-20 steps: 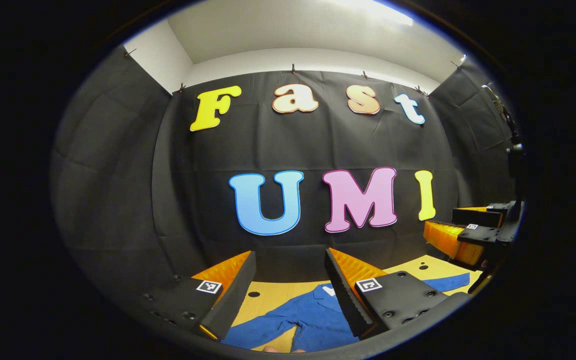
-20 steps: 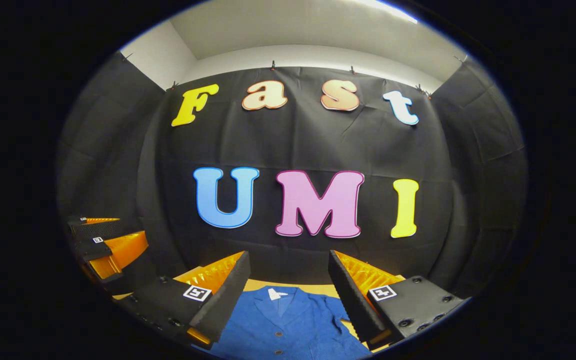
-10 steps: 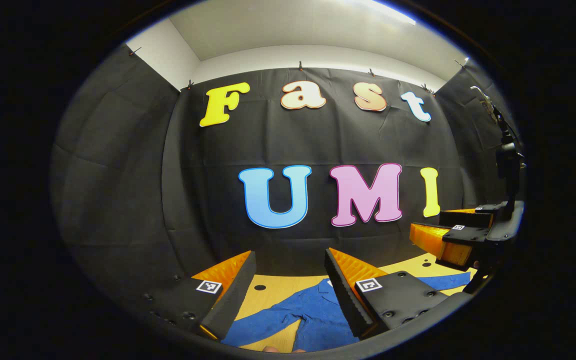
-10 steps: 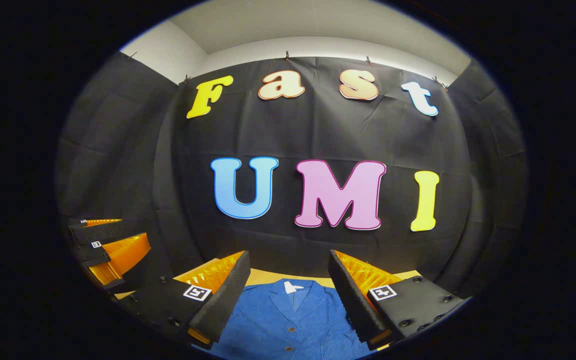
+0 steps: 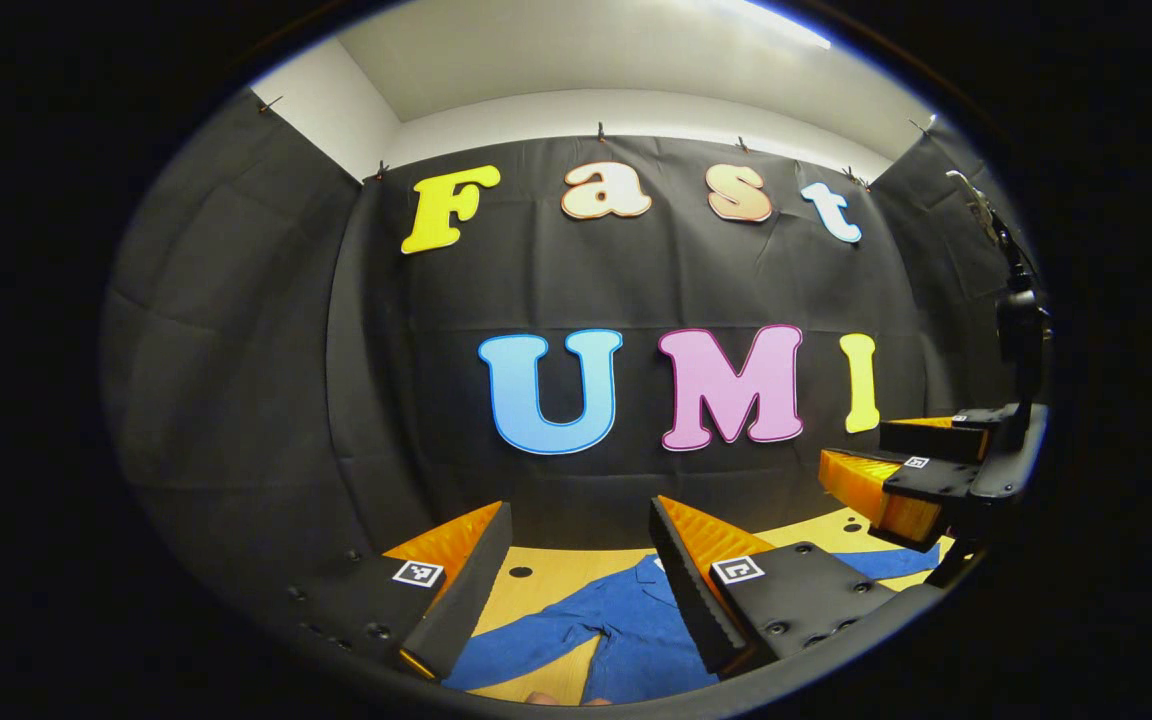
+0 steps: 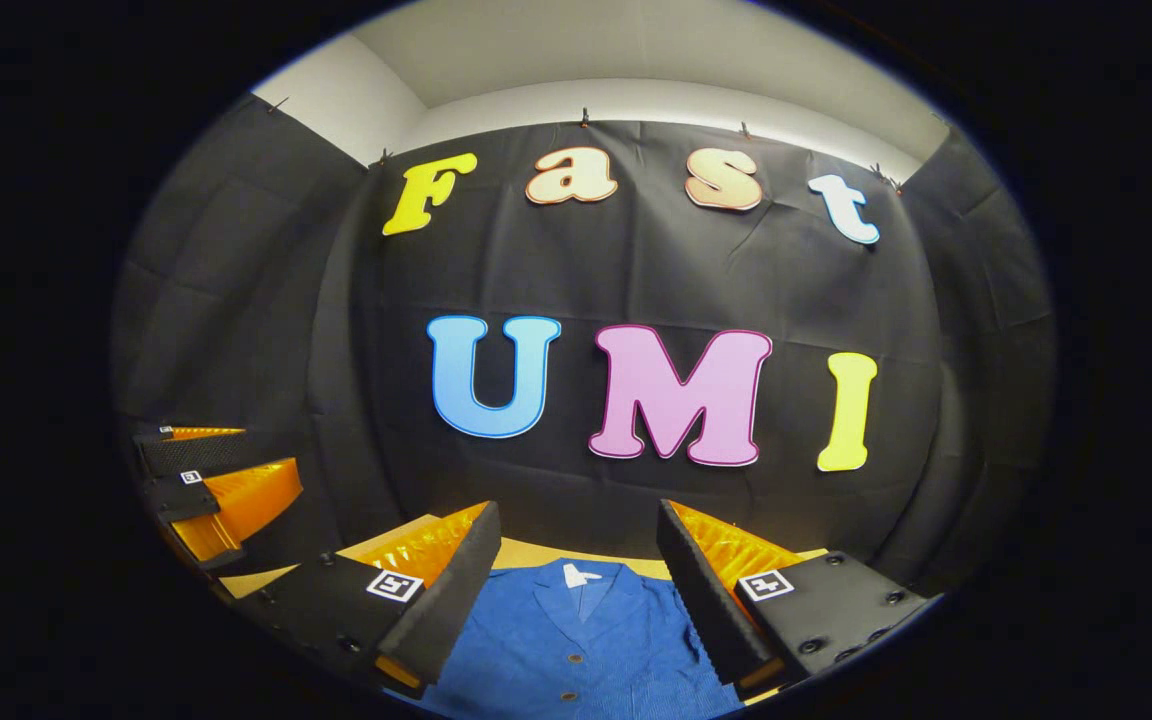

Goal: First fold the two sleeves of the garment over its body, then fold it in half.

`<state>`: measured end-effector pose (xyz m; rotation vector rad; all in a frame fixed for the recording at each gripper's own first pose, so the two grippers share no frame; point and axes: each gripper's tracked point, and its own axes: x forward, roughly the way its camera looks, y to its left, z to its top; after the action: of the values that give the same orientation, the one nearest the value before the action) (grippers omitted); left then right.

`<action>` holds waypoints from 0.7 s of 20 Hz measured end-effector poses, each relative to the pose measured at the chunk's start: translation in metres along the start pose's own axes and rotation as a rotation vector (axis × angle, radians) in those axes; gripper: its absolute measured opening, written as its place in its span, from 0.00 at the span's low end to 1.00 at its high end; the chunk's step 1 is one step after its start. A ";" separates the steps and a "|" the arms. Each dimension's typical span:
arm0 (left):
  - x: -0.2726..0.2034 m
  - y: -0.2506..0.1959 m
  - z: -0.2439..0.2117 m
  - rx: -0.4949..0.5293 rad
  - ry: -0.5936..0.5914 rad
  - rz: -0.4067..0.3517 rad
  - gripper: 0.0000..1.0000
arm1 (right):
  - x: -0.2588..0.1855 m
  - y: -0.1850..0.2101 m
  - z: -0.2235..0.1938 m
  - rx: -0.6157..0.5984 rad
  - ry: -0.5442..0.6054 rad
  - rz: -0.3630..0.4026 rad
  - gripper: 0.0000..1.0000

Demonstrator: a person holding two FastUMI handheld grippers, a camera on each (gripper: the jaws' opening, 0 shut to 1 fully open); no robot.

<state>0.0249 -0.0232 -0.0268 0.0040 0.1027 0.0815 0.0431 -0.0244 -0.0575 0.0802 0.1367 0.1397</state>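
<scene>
My left gripper (image 5: 581, 560) had its jaws spread wide with nothing between the 2 fingers, and the foam pads (image 5: 466, 585) touched nothing; they hung above the table (image 5: 536, 590) rather than on it. My right gripper (image 6: 576, 565) was the same, jaws wide apart and holding nothing, raised clear of the cloth below. The blue garment (image 6: 576, 640) lay flat on the light wooden table, front up, with its collar (image 6: 581, 590) toward the back wall and its buttons (image 6: 574, 657) running down the middle, directly under the gap of my right fingers. From the left gripper view I saw the garment's left sleeve (image 5: 536, 645) stretched out sideways across the wood, unfolded, below and between my left fingers, and a strip of the other sleeve (image 5: 896, 560) lay out past the far side. No containers stood on the table. Both tools pointed nearly level at the back wall, tipped only slightly down. In the right gripper view the left gripper sat off to the left edge at about the same height, well apart from mine.
</scene>
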 end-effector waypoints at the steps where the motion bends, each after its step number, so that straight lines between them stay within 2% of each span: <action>1: 0.000 0.000 -0.001 -0.002 0.001 0.000 0.80 | -0.003 -0.001 -0.001 0.005 0.002 -0.005 0.98; 6: -0.002 -0.001 -0.013 0.008 0.024 -0.011 0.80 | -0.012 -0.011 -0.003 -0.005 0.006 -0.036 0.96; 7: -0.001 -0.003 -0.014 0.013 0.026 -0.016 0.80 | -0.014 -0.014 -0.005 -0.003 0.010 -0.043 0.98; 13: 0.000 -0.020 -0.018 0.018 0.032 -0.063 0.80 | -0.025 -0.031 -0.015 -0.005 0.031 -0.090 0.98; 14: 0.001 -0.023 -0.019 0.024 0.033 -0.070 0.79 | -0.024 -0.035 -0.019 -0.010 0.039 -0.098 0.96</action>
<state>0.0253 -0.0462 -0.0459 0.0233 0.1365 0.0106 0.0213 -0.0611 -0.0761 0.0609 0.1783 0.0440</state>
